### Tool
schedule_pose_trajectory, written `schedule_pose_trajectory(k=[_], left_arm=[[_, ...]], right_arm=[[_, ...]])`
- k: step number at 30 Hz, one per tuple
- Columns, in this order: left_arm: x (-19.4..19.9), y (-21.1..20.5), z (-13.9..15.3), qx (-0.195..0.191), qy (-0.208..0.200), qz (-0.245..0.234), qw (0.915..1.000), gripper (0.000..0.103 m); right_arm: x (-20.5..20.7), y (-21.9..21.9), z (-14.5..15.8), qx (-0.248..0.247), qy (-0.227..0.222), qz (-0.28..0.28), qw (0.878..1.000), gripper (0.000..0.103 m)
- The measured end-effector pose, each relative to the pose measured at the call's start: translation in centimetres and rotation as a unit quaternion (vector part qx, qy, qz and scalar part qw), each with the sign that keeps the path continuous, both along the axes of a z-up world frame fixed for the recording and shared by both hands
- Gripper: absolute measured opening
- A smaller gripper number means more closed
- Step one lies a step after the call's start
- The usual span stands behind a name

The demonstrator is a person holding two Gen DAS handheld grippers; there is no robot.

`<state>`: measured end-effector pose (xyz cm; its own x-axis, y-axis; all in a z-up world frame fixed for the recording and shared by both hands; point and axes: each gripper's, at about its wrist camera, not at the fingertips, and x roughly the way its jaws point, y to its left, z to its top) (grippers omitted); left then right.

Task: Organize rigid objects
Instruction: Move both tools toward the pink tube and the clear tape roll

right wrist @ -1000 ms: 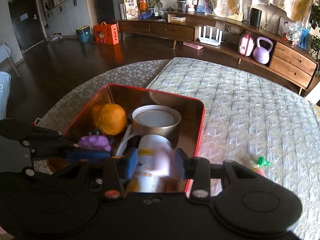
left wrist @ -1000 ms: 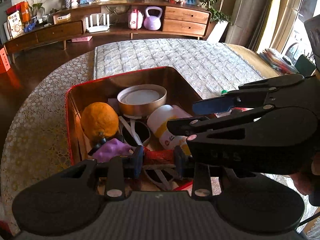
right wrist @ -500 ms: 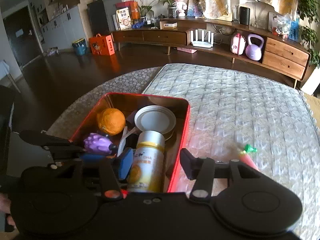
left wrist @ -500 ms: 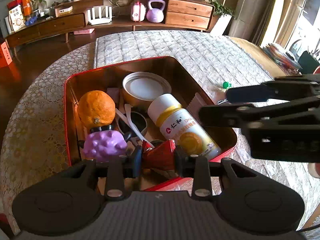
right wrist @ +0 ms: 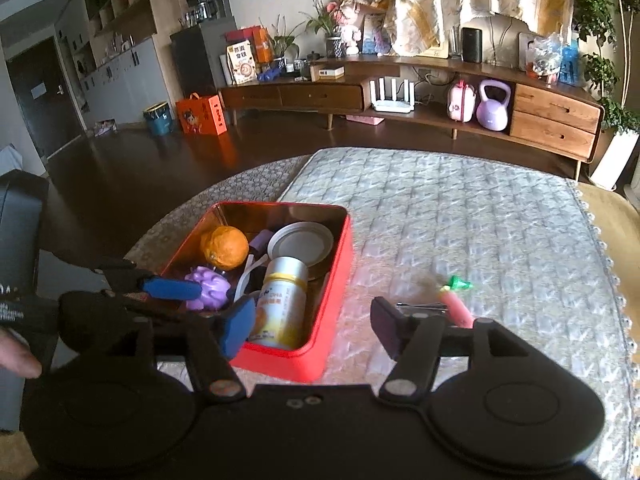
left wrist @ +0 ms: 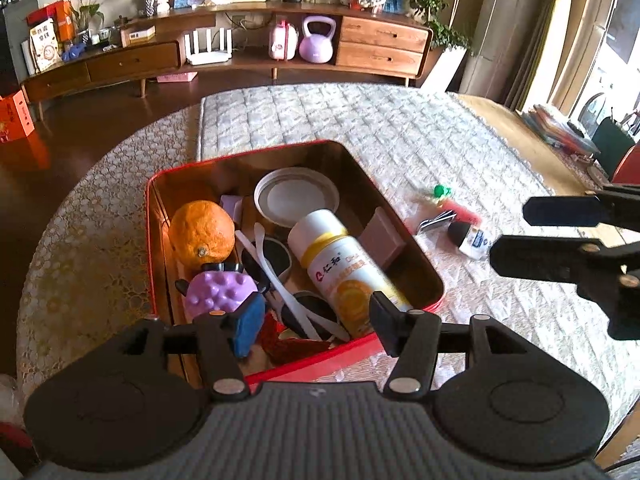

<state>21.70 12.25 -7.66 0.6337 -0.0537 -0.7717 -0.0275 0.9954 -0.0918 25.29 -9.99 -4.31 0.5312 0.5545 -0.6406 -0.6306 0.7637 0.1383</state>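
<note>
A red tin [left wrist: 256, 157] [right wrist: 341, 280] on the quilted table holds an orange [left wrist: 202, 234], a purple spiky toy [left wrist: 218, 294], a white bottle with a yellow band [left wrist: 344, 268] [right wrist: 282, 304], a round lid [left wrist: 296, 196], sunglasses and a red wrapped piece [left wrist: 290, 346]. My left gripper [left wrist: 316, 322] hovers over the tin's near end, jaws opening, the red piece lying loose below them. My right gripper [right wrist: 312, 326] is drawn back from the tin, jaws opening with nothing between them; the bottle lies in the tin.
Right of the tin on the quilt lie a carrot-shaped toy [right wrist: 456, 304] [left wrist: 460, 210], a metal clip [left wrist: 434, 220] and a small black-capped bottle [left wrist: 468, 236]. A brown block [left wrist: 382, 236] leans inside the tin's right wall. A low wooden cabinet [right wrist: 552, 120] stands beyond.
The right gripper let go of the white bottle in the tin and pulled back up and to the right. The left gripper opened and released the red piece.
</note>
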Motion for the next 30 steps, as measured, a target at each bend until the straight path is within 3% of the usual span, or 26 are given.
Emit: schedule_pose_trajectory(k=[13,17,21,25,30], left_arm=[[-1.2,-3.6,3.3,0.007,-0.034,-0.016,0.9993,0.064],[-1.3,-5.1,3.7,0.006,-0.04,-0.026,0.9988,0.071],[-1.1,-6.7,3.8,0.003,-0.041,-0.034,0.9986,0.073],[-0.6,-7.9,3.6,-0.005,-0.042,-0.032,0.9986,0.082],[0.7,-9.1,3.3,-0.019,-0.037,-0.023,0.9989,0.083]], right_arm=[[-1.7,-5.5,0.7,0.002,-0.025,-0.016,1.0,0.083],[-1.7,-7.1,0.5,0.007,-0.027,-0.03,0.999,0.086],[-1.8,-8.5,-0.2,0.009,-0.026,-0.035,0.999,0.096],[-1.9,-9.5,-0.9,0.003,-0.035,-0.031,0.999,0.101],[-1.7,-10.1,-2.0,-0.008,-0.039,-0.02,0.999,0.103]])
